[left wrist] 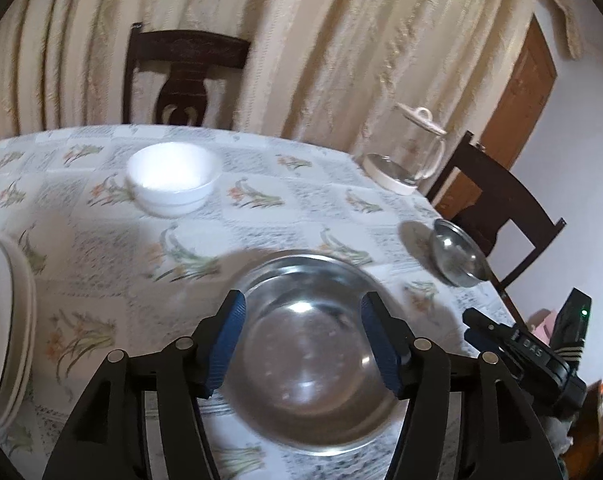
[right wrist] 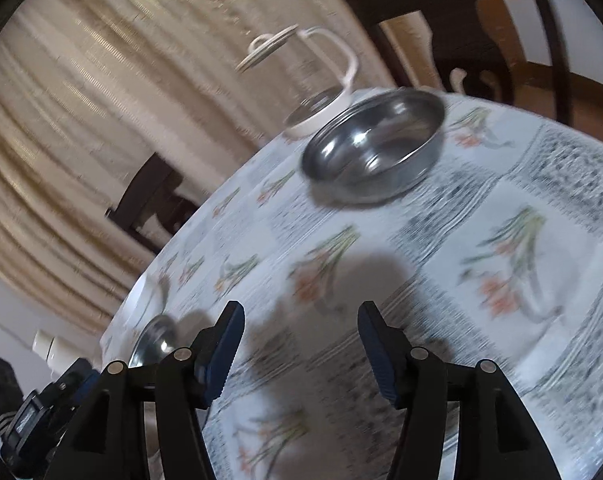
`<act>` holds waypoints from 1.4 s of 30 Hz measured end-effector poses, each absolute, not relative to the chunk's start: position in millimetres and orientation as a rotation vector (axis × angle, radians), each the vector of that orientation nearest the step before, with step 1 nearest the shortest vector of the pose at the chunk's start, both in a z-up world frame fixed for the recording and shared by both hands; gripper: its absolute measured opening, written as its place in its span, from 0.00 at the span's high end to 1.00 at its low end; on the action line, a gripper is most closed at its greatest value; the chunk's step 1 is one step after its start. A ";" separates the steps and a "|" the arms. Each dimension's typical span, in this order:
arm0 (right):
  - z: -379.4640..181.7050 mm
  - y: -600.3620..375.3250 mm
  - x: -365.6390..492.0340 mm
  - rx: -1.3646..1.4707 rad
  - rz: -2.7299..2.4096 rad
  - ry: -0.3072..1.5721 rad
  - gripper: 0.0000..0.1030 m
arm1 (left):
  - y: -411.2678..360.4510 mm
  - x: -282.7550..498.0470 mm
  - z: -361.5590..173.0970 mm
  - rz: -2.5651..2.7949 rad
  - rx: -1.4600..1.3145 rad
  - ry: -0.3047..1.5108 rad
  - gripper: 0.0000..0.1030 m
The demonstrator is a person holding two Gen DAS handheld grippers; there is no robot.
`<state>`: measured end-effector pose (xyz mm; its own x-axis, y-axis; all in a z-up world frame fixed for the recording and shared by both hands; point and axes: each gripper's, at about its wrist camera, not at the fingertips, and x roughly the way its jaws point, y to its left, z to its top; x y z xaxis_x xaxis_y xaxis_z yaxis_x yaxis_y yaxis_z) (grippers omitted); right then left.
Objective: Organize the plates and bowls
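Left hand-held gripper (left wrist: 301,344) (open) over steel bowl (left wrist: 313,356).

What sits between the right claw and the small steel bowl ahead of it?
Nothing: in the right wrist view only bare flowered tablecloth and the claw's shadow lie between the open right claw and the small steel bowl.

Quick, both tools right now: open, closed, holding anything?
Left tool: open, holding nothing, above the large steel bowl.
Right tool: open, holding nothing, above the bare tablecloth.
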<state>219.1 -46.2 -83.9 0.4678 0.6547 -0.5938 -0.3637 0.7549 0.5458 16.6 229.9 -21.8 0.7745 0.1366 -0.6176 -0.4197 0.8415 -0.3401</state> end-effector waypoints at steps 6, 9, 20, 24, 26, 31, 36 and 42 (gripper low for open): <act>-76.8 -71.9 246.8 0.406 0.557 0.826 0.40 | 204.3 49.6 -15.0 0.234 -0.479 0.637 0.40; -75.9 -82.4 263.2 0.424 0.512 0.814 0.39 | 189.4 67.4 -12.6 0.192 -0.469 0.647 0.40; -78.5 -89.3 317.3 0.440 0.442 0.830 0.40 | 165.9 99.6 -14.1 0.144 -0.441 0.682 0.40; -82.2 -88.0 332.2 0.438 0.421 0.832 0.39 | 161.0 114.7 -14.4 0.123 -0.443 0.701 0.40; -84.1 -88.8 340.0 0.440 0.409 0.829 0.40 | 154.8 123.8 -12.5 0.103 -0.433 0.704 0.40; -89.3 -81.0 356.0 0.416 0.420 0.842 0.44 | 144.4 148.7 -11.5 0.068 -0.428 0.717 0.40; -96.1 -66.3 363.1 0.365 0.497 0.882 0.56 | 144.8 171.1 -22.2 0.071 -0.471 0.757 0.40; -99.0 -57.6 365.0 0.341 0.599 0.919 0.61 | 149.3 190.7 -35.7 0.098 -0.521 0.803 0.40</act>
<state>365.0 -57.6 -99.0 0.4616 0.6156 -0.6387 -0.3353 0.7877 0.5169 190.7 149.3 -35.7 0.6973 -0.1099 -0.7083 -0.2773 0.8699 -0.4079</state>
